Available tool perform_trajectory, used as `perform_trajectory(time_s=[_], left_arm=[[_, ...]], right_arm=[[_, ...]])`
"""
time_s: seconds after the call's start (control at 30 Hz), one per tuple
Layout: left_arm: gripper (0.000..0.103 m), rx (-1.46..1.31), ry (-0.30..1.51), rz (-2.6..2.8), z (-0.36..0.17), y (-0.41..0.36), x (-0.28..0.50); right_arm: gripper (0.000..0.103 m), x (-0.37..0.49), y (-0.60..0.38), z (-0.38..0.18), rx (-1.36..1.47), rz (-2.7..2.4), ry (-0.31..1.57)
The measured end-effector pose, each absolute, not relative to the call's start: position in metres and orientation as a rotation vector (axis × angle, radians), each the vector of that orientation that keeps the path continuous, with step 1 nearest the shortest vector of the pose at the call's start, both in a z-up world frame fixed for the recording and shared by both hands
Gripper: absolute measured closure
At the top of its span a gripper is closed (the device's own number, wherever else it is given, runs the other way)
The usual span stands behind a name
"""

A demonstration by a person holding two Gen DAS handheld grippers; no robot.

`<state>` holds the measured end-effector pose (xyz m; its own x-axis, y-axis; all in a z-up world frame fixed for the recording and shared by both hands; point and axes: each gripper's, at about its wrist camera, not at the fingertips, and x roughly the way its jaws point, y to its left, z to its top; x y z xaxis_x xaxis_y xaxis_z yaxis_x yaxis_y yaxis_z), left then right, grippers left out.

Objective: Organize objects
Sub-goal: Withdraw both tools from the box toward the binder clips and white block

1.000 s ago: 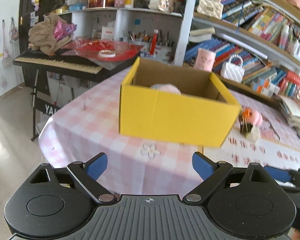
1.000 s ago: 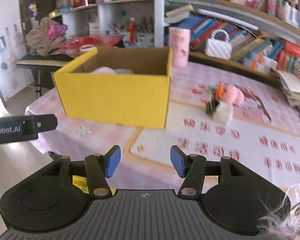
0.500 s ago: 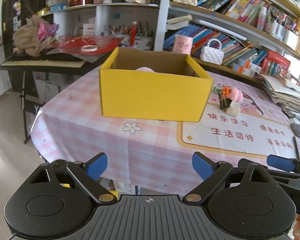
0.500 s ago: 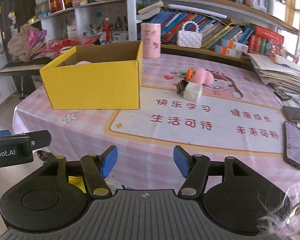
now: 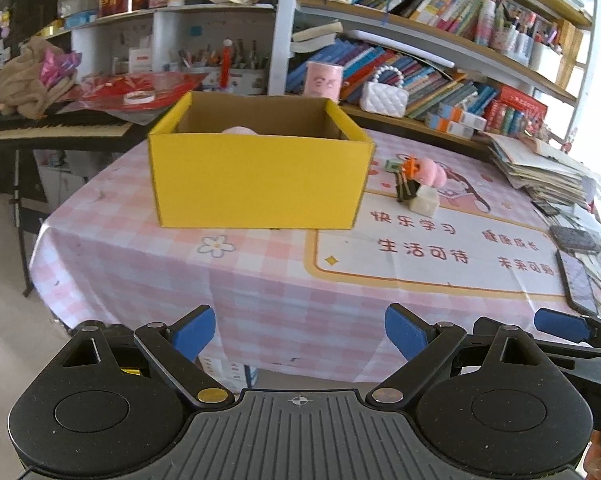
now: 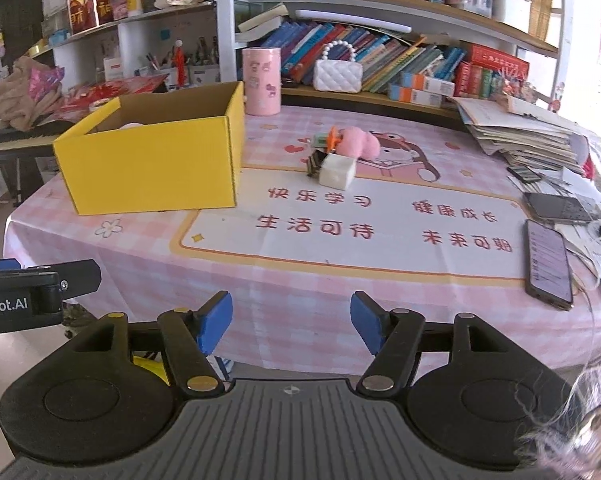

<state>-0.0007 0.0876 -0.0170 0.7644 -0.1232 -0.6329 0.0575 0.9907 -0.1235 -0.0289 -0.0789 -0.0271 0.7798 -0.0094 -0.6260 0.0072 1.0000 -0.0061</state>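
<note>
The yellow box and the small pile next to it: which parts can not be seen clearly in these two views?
- Yellow box: its front wall hides the inside in the left wrist view; only the top of a pink thing shows.
- Same pink thing, right wrist view: a sliver over the rim.
- Small pile: too small; the dark piece beside the white block cannot be identified.
- Phone: partly cut off by the right gripper.

I am in a home study: crowded bookshelves (image 5: 440,60), a keyboard piano (image 5: 56,130), a pink checked tablecloth (image 5: 160,264).
</note>
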Motion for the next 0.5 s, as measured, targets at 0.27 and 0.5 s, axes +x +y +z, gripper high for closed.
perform_trajectory(time_s=[0.27, 0.5], left_arm=[[0.009, -0.071, 0.707, -0.164, -0.020, 0.062, 0.014], [0.009, -0.058, 0.717, -0.201, -0.021, 0.035, 0.033]], right_arm=[[0.038, -0.028, -0.101, -0.030, 0.021, -0.074, 0.687], [0.038, -0.016, -0.128, -0.032, 0.035, -0.111, 0.699]])
